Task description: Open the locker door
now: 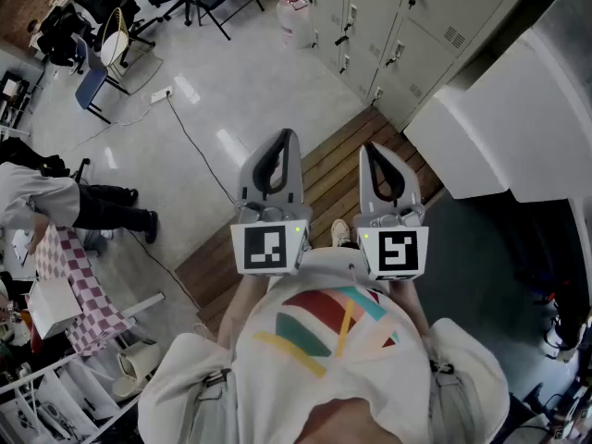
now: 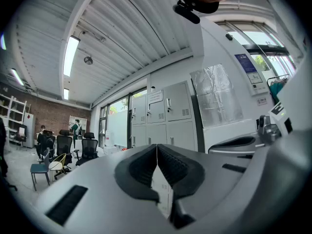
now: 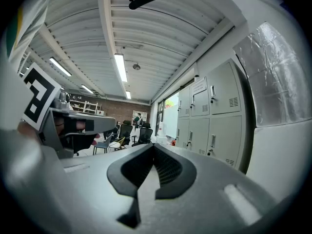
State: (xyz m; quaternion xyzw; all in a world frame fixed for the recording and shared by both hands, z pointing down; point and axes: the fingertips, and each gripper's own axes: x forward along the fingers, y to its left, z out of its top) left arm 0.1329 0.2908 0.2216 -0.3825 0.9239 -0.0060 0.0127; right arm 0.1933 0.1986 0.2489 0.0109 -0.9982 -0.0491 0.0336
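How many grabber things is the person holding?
2. The left gripper is on the left of the head view, and the right gripper is beside it on the right. Both are shut and empty, pointing toward the lockers. None seems hidden.

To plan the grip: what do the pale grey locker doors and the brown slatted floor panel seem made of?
Pale grey locker doors: likely painted sheet metal, matt; vent slots are punched in them.
Brown slatted floor panel: apparently wood planks, by the parallel seams; possibly laminate.
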